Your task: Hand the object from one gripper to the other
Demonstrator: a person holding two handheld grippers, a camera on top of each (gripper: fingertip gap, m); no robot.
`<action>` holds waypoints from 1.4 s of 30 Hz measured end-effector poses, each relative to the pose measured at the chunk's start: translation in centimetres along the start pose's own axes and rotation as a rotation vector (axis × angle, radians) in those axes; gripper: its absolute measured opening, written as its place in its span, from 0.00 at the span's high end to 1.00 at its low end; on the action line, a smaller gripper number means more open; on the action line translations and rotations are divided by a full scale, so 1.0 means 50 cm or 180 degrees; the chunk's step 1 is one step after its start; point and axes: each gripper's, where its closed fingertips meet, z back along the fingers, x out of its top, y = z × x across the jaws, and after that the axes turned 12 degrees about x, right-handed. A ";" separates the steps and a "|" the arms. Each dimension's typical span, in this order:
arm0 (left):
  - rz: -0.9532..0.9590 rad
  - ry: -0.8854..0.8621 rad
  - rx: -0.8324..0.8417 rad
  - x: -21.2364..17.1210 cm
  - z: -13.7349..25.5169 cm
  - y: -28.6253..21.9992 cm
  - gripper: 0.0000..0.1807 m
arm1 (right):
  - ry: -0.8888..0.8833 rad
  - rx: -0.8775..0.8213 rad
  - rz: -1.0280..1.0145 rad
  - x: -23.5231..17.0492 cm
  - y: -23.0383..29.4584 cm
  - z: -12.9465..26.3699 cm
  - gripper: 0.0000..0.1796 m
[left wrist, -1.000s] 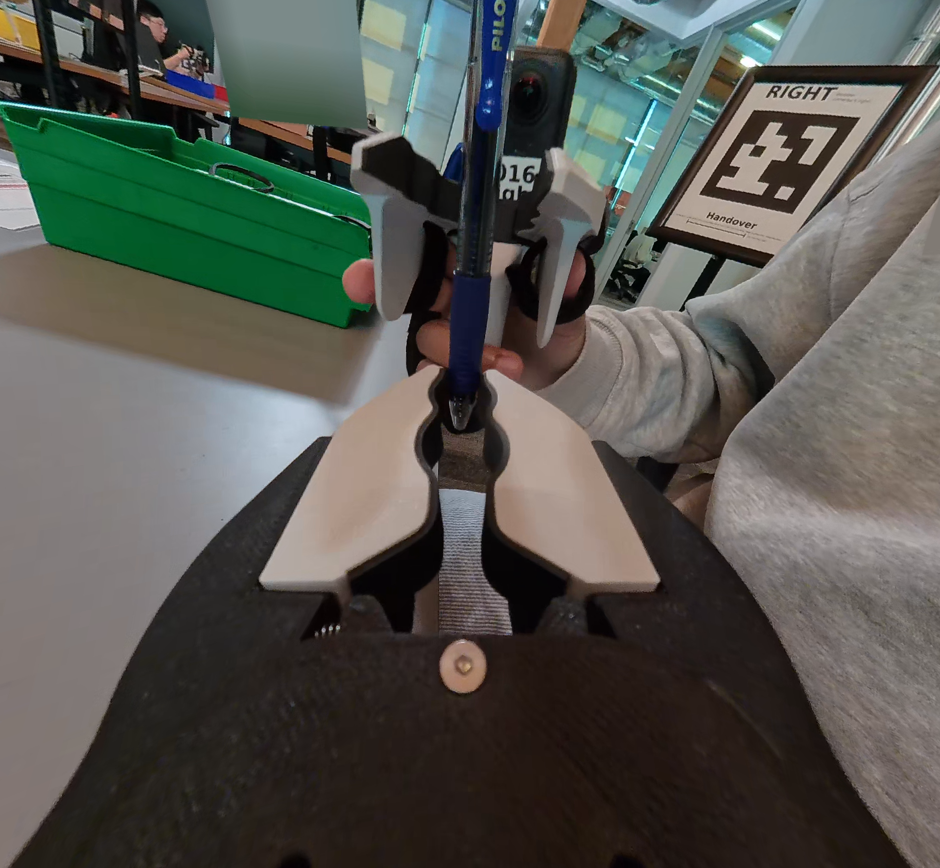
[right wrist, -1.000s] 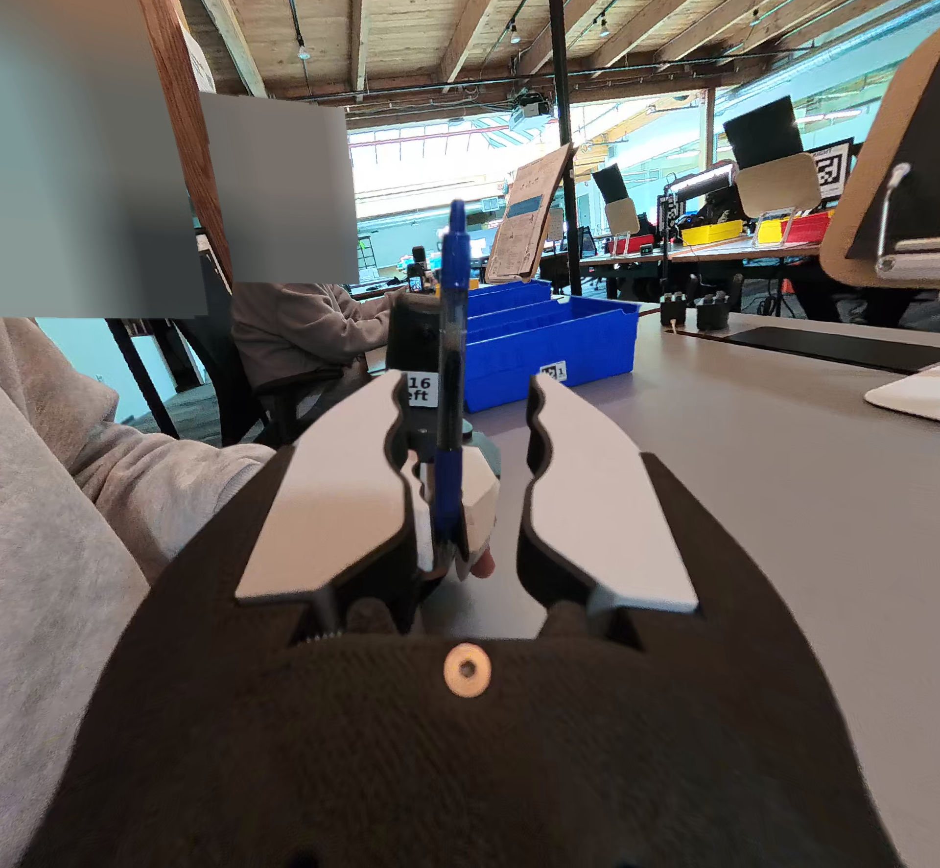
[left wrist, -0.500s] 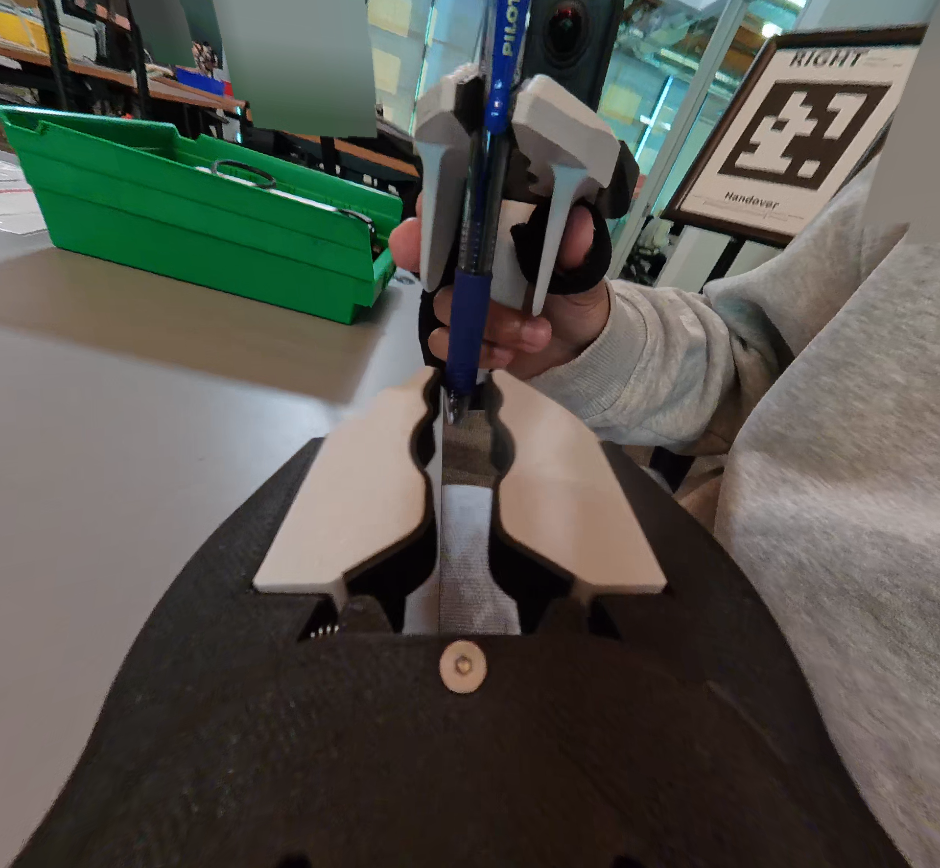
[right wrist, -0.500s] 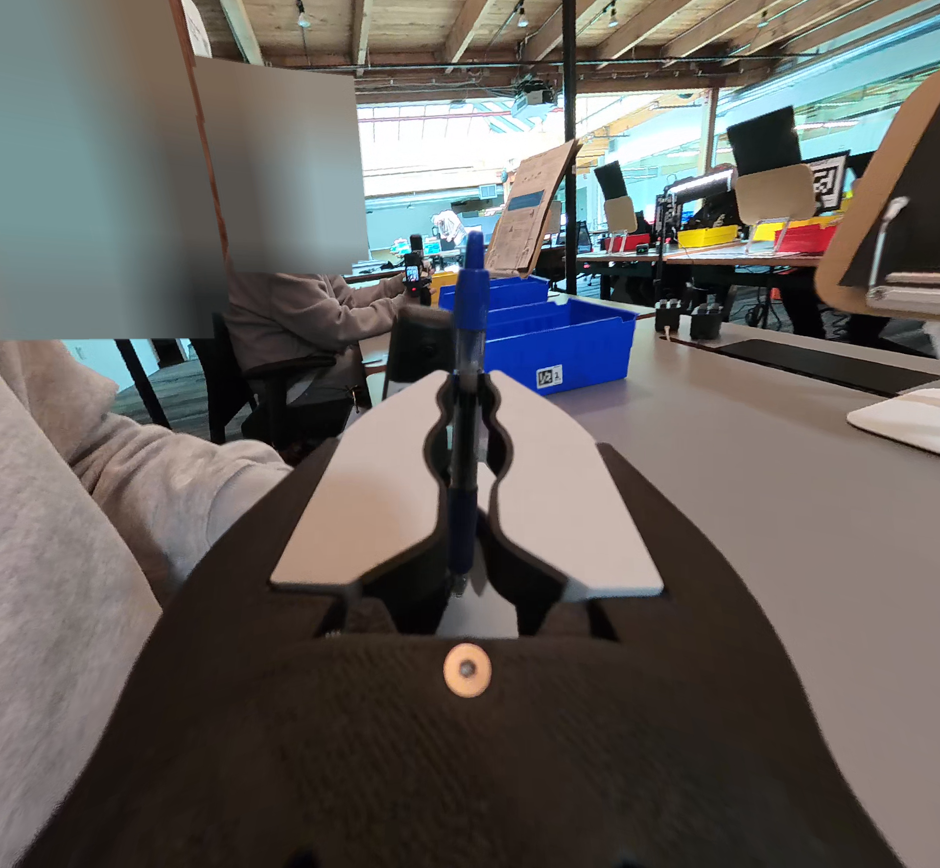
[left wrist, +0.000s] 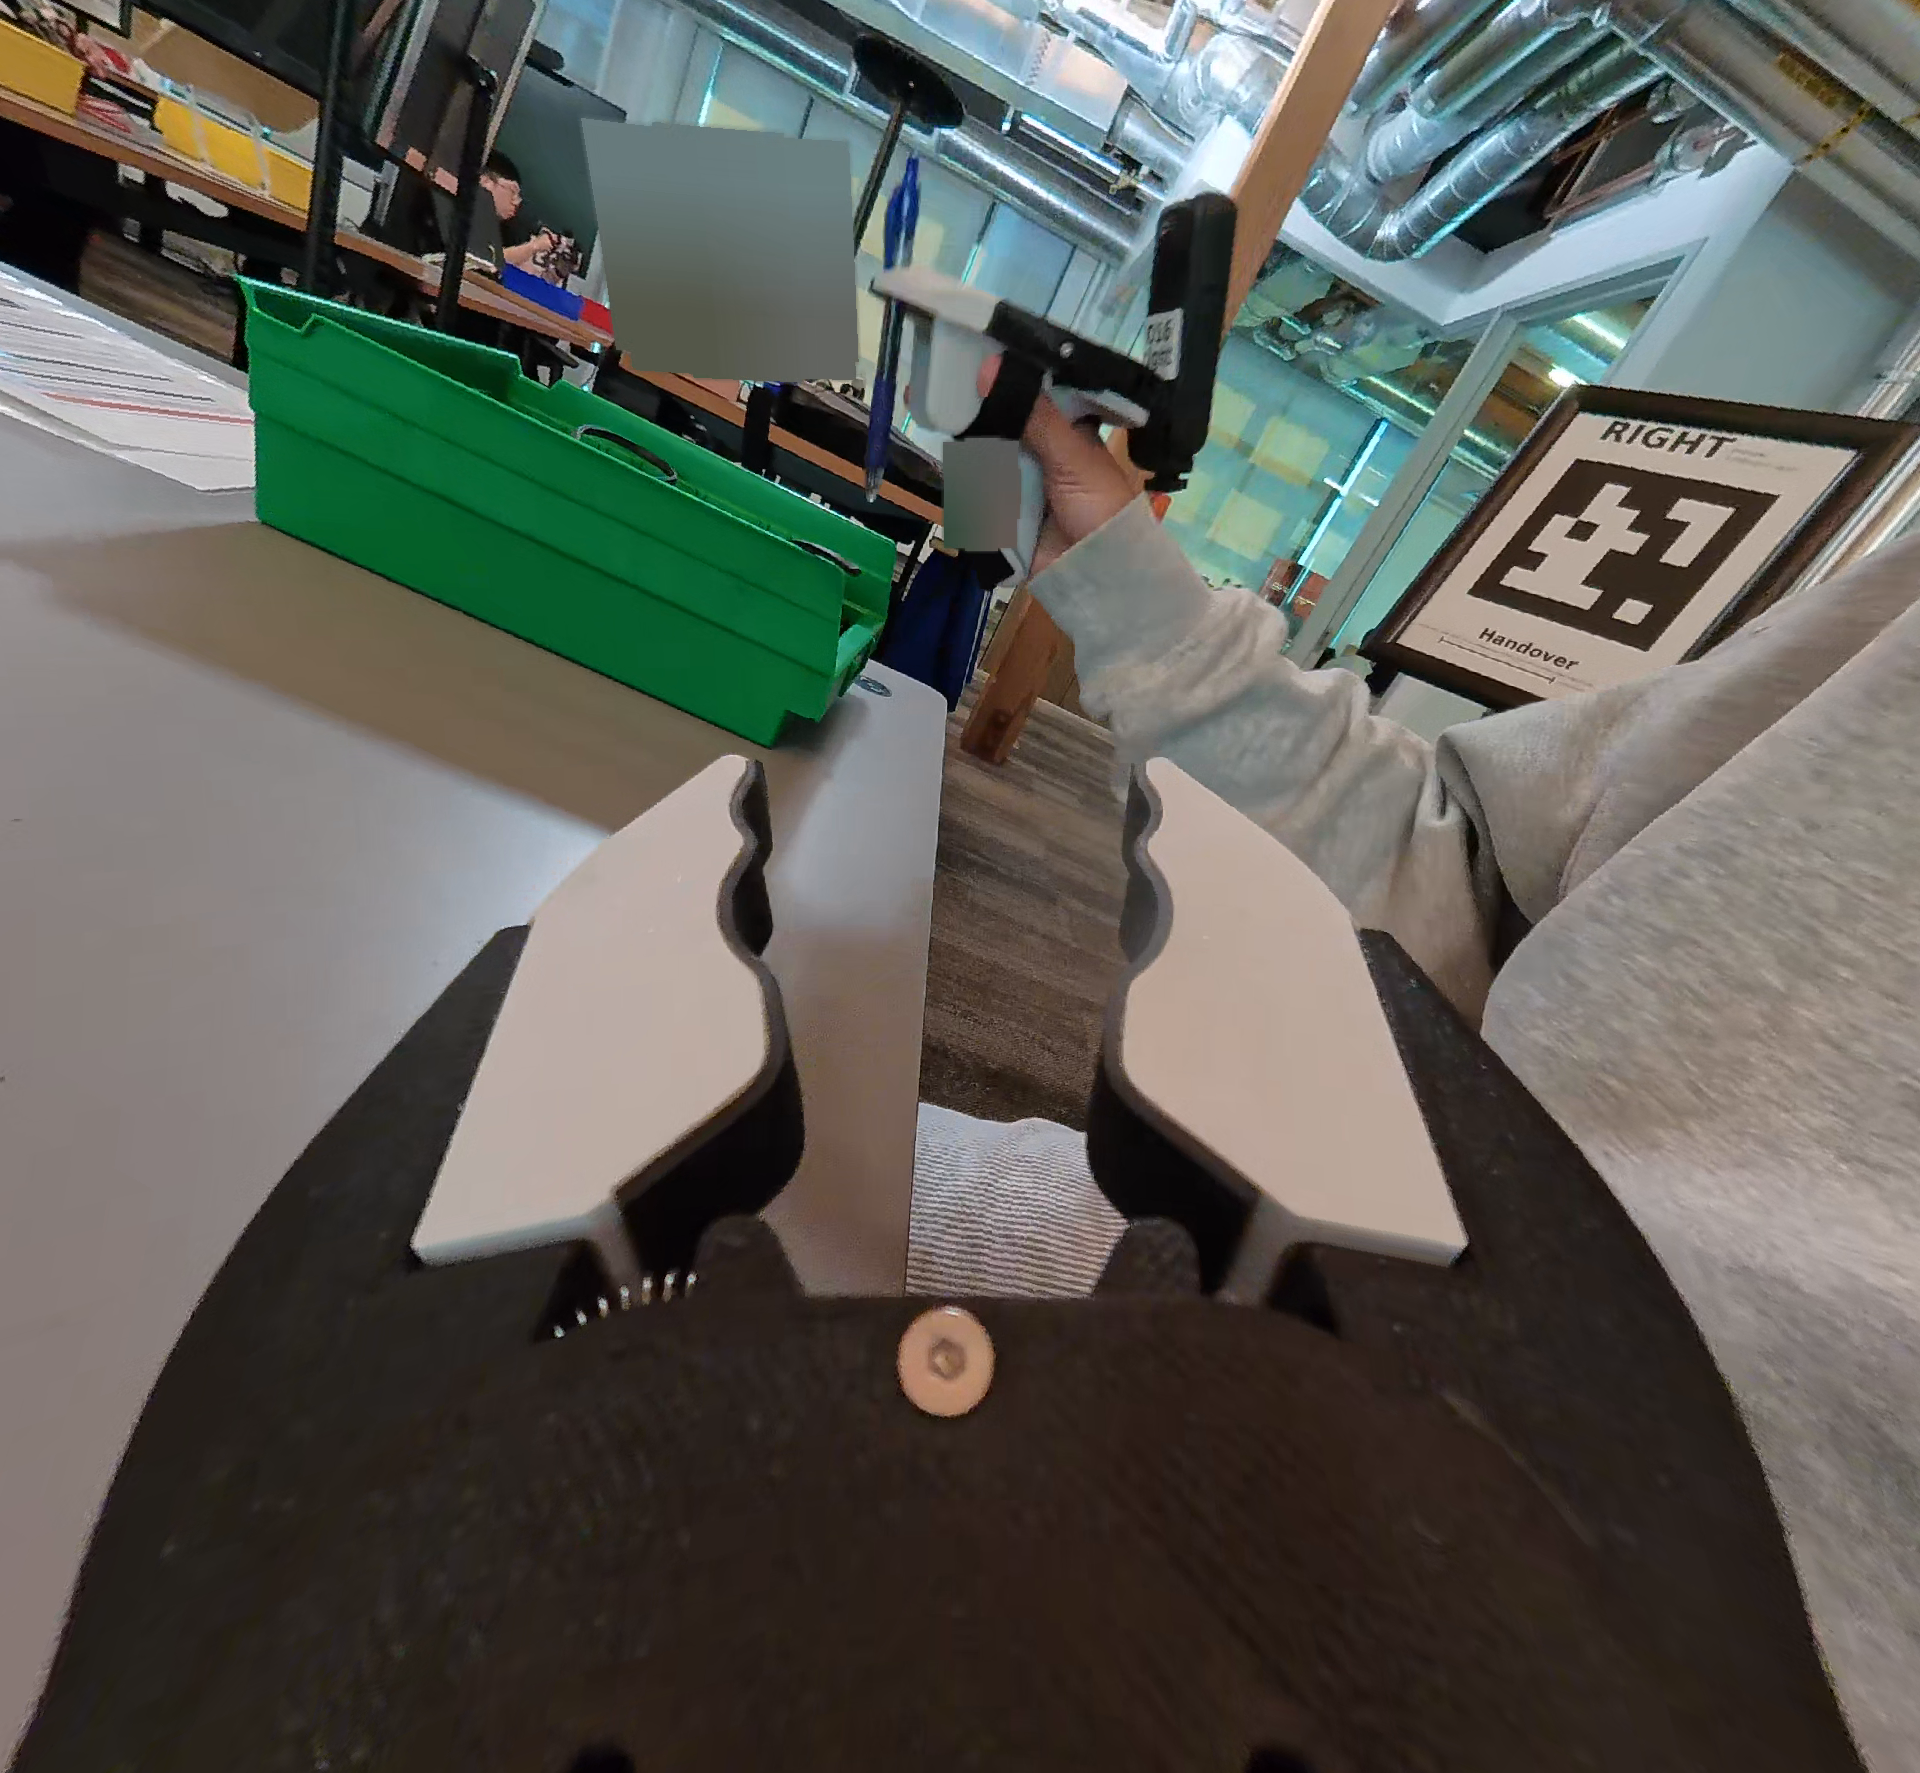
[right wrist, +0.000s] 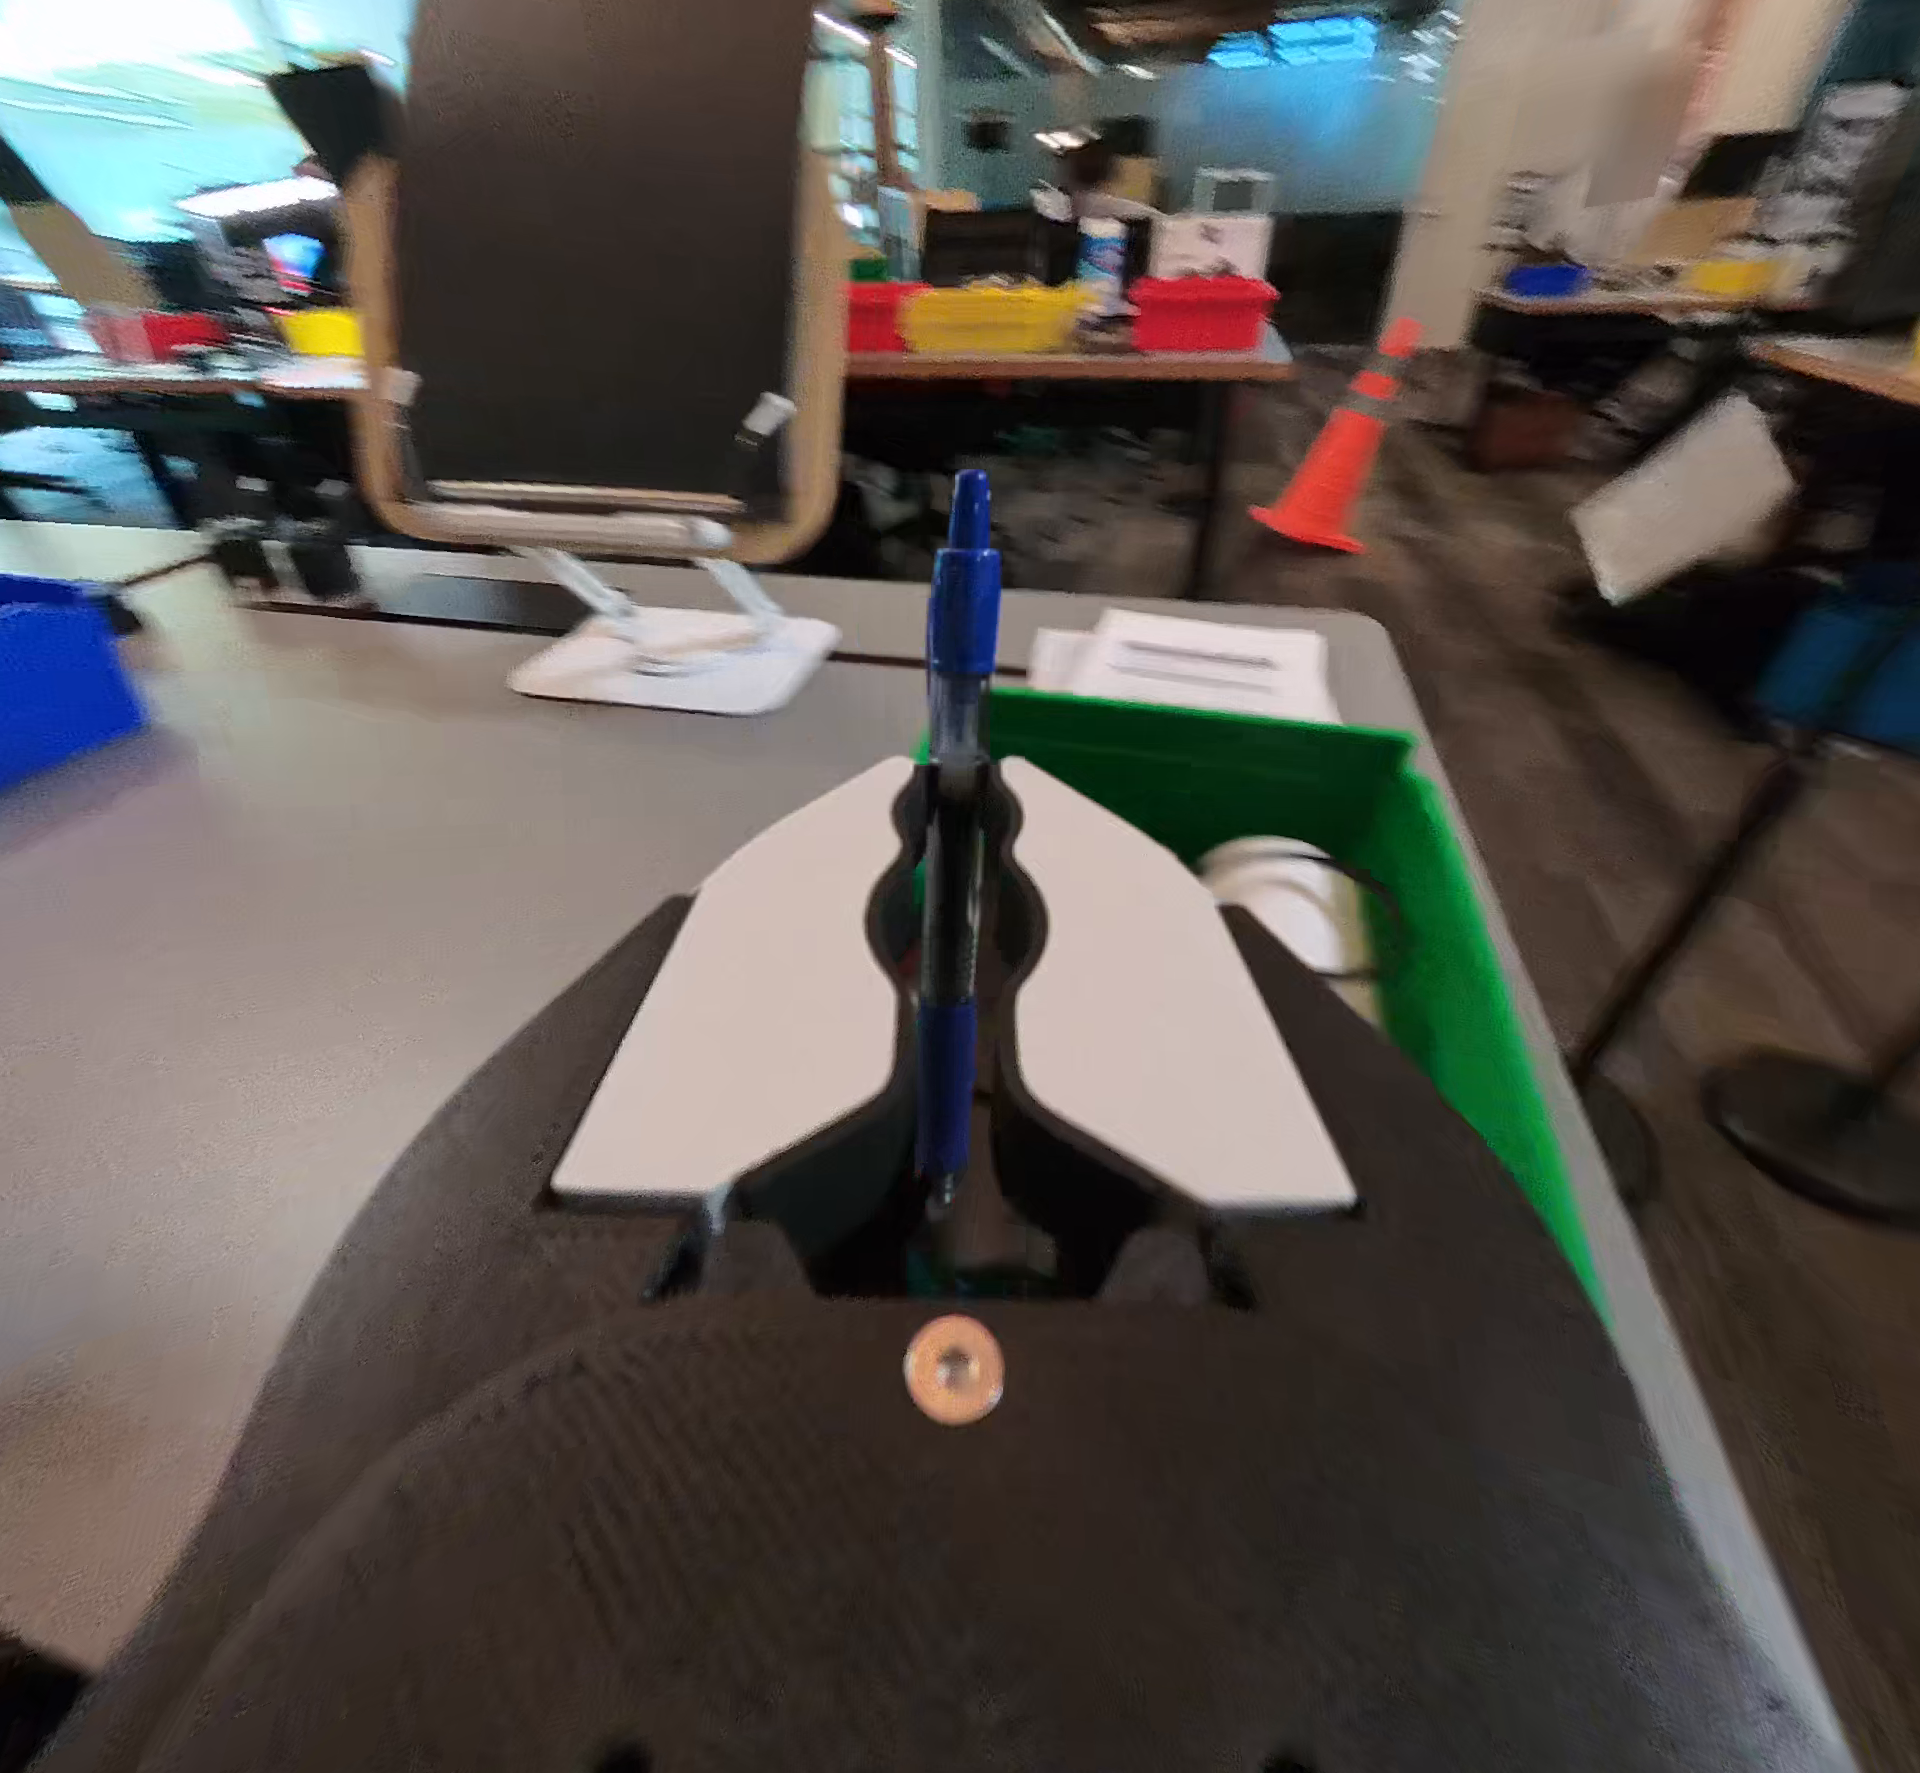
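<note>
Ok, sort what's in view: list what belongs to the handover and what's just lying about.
Handover:
- blue pen, clamped upright
- right gripper, shut on it
- left gripper, open and empty

Lying about:
- green bin
- papers
- white stand
- blue bin
- orange cone

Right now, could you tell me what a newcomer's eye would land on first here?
Probably the blue pen, standing upright in the shut right gripper, centre of the right wrist view. Next, the bright green bin on the grey table, beyond the open, empty left gripper.
</note>
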 end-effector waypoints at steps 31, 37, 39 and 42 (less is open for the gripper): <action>0.0197 -0.0195 0.0142 0.033 0.017 0.012 0.70 | -0.0214 0.1512 0.0358 -0.013 0.365 -0.109 0.87; 0.0240 -0.0149 0.0336 0.036 0.045 0.056 0.70 | 0.0193 0.2078 -0.0294 -0.167 0.489 -0.202 0.85; 0.0507 -0.0352 0.0286 0.059 0.060 0.078 0.70 | 0.0374 0.2140 -0.0073 -0.205 0.501 -0.232 0.86; 0.0828 -0.0705 0.0295 0.102 0.081 0.121 0.71 | 0.0700 0.2172 0.0318 -0.262 0.511 -0.274 0.85</action>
